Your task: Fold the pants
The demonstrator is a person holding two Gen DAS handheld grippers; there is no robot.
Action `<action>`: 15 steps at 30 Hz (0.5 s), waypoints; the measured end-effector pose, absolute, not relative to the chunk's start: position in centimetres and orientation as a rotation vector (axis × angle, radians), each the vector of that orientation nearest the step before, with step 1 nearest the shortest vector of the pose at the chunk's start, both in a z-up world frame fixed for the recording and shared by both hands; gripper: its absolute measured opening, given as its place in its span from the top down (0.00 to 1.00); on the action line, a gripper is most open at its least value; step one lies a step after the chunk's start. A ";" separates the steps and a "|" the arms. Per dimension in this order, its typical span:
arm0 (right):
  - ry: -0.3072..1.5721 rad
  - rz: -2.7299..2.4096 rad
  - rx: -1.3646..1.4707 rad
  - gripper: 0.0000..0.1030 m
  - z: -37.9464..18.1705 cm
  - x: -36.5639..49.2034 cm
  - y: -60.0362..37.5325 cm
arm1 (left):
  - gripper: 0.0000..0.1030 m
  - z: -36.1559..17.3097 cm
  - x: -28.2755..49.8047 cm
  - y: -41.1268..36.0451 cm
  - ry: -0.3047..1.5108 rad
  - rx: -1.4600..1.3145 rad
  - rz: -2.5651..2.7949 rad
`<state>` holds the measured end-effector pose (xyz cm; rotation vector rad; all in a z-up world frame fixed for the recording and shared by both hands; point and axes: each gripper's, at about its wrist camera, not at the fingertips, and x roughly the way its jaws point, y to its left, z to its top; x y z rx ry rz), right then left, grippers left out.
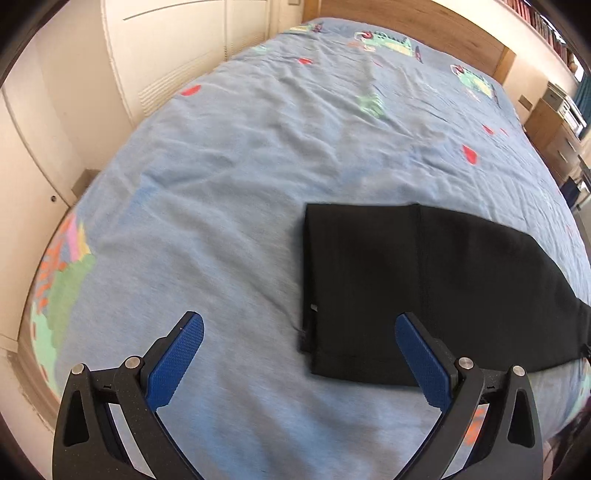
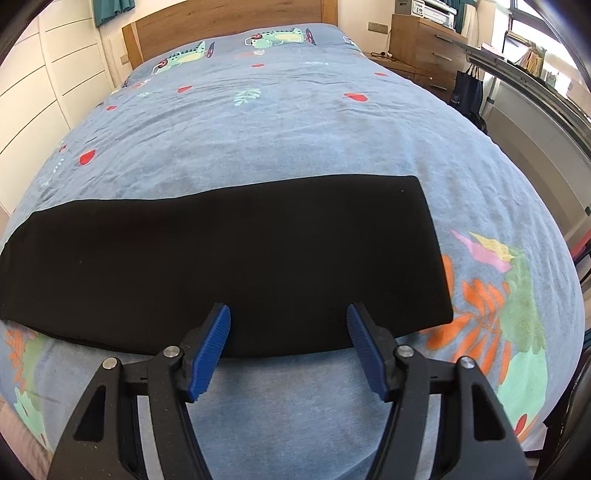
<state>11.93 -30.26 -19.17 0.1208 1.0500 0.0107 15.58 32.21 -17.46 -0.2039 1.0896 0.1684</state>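
Black pants (image 1: pixel 424 288) lie flat in a long folded strip across the near part of the bed. In the left wrist view their left end with the hems is in front of me; the strip runs off to the right. My left gripper (image 1: pixel 299 332) is open and empty, held just above the bed at the strip's near left corner. In the right wrist view the pants (image 2: pixel 229 258) span from the left edge to the right of centre. My right gripper (image 2: pixel 288 325) is open and empty over the strip's near edge.
The bed has a blue printed cover (image 1: pixel 240 166) and a wooden headboard (image 2: pixel 229 22). White cupboards (image 1: pixel 66 129) stand along the left side. A wooden dresser (image 2: pixel 428 48) and a dark bag (image 2: pixel 467 92) stand to the right.
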 end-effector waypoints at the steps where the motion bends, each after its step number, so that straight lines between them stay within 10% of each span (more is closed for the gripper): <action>1: 1.043 0.016 0.121 0.18 -18.9 11.8 -30.3 | 0.01 -17.7 16.2 31.7 1.095 -0.200 0.160; 15: 1.006 -0.005 0.209 0.17 -16.5 9.9 -35.5 | 0.01 -14.8 23.9 7.6 1.077 0.130 -0.348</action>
